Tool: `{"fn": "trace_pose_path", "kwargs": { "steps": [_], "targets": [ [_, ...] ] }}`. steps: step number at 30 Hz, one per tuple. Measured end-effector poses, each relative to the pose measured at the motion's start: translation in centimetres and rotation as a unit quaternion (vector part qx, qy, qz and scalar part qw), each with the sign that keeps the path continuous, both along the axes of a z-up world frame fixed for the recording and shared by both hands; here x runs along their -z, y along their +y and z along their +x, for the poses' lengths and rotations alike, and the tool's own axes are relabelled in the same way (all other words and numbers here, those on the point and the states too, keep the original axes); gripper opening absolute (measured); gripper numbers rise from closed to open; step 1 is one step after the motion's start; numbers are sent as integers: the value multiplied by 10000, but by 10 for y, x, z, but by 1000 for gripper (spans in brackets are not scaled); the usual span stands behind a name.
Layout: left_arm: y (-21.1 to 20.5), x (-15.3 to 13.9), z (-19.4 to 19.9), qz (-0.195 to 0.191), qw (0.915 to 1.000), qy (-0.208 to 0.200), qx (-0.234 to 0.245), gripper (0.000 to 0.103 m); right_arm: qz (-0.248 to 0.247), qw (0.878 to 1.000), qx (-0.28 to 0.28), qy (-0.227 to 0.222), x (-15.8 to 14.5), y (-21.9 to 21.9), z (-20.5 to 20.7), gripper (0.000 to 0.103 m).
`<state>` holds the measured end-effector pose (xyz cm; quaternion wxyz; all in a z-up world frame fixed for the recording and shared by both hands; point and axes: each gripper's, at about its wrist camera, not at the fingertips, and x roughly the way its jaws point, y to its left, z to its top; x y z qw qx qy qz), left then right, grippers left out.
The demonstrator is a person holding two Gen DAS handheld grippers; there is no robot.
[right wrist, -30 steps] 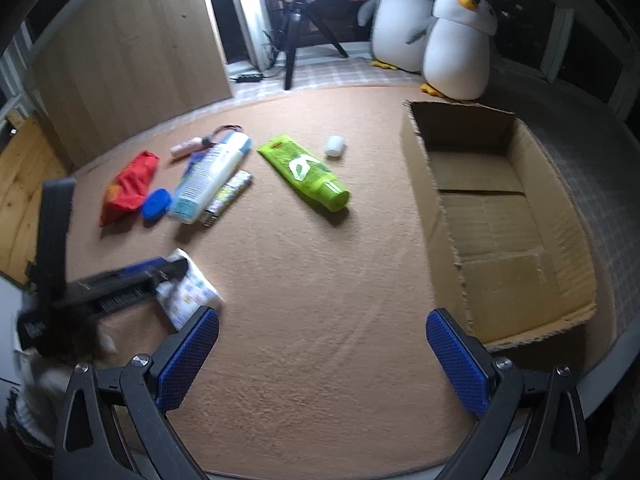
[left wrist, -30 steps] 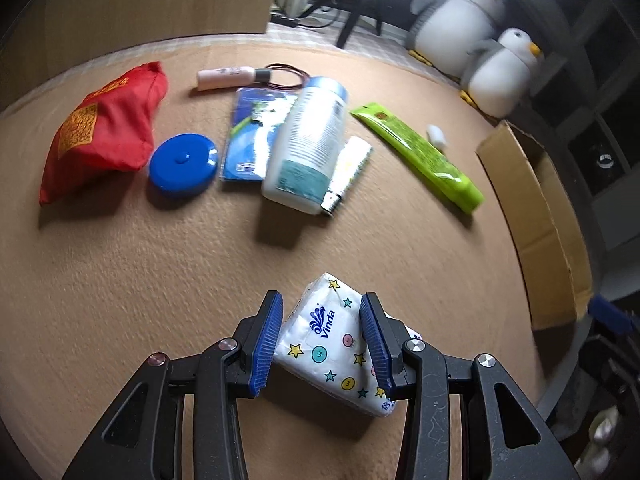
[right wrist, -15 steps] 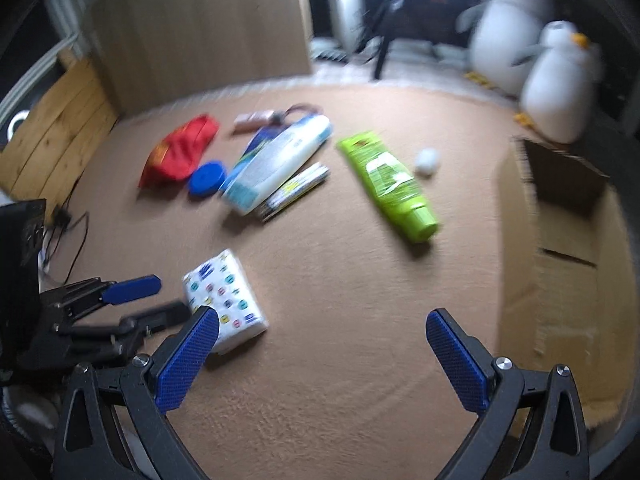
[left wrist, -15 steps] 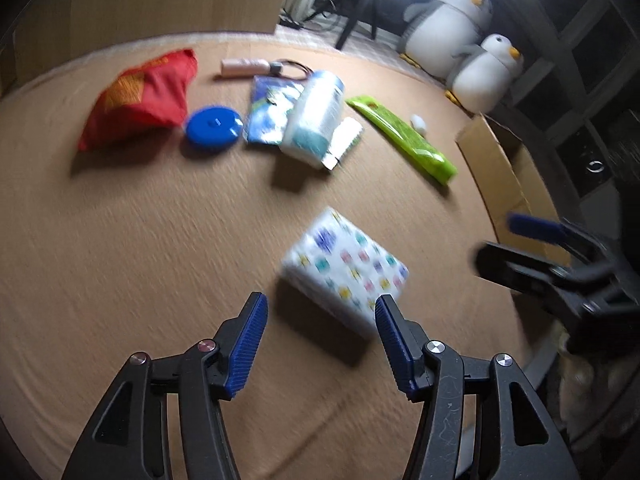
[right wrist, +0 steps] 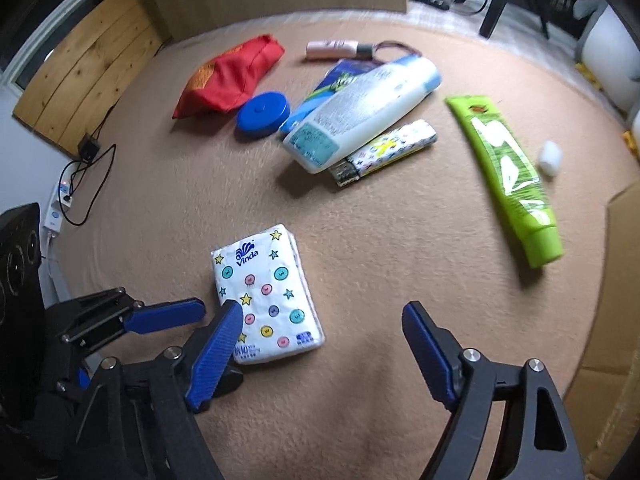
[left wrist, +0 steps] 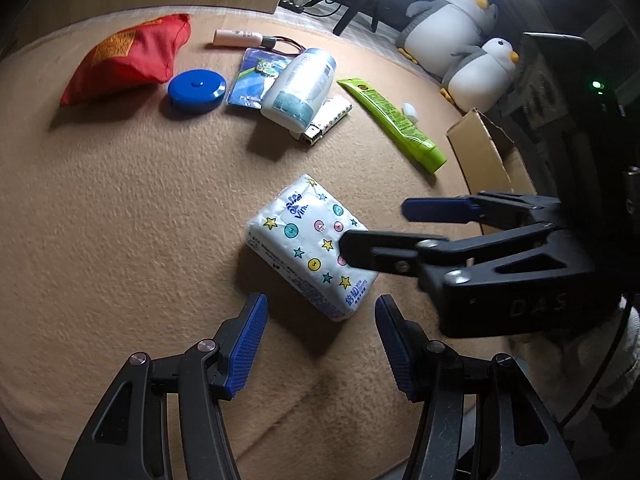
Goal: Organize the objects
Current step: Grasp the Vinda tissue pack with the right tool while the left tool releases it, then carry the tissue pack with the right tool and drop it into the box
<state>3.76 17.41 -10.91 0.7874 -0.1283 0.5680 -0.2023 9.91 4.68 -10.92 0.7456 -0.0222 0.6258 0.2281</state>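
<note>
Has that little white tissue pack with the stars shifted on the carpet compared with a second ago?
Yes. The tissue pack lay at the carpet's left edge with the left gripper clamped on it; now it lies released, further in toward the green tube.

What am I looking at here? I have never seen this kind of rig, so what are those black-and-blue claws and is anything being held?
There is no robot: a person holds a two-finger clamp in each hand, each carrying a fisheye camera looking along its fingers. One picture comes from the left tool, the other from the right tool. On the tan mat lie a tissue pack, white bottle, green tube, red pouch, blue disc, and a cardboard box at the edge. Nothing is held: the left tool is open just short of the pack, and the right, whose jaws have just been closing, reaches over it.
</note>
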Motion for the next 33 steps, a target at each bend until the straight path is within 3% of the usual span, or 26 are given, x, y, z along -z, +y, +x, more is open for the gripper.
{"fn": "trace_pose_path", "kwargs": {
  "steps": [7, 11, 13, 25, 33],
  "targets": [
    [-1, 6, 6, -137, 9998, 65, -127, 59, 213, 9994, -145, 213, 9, 9, 4, 62],
    [-3, 6, 8, -190, 9997, 71, -127, 47, 352, 9988, -234, 256, 7, 15, 2, 48],
    [-6, 5, 9, -143, 9998, 43, -101, 46, 458, 9982, -238, 314, 6, 16, 1, 41],
    [-18, -12, 7, 33, 9998, -197, 92, 46, 828, 9955, 276, 362, -4, -10, -11, 41],
    [-56, -47, 7, 65, 9968, -589, 537, 46, 1022, 9916, 786, 34, -36, -47, -23, 41]
  ]
}}
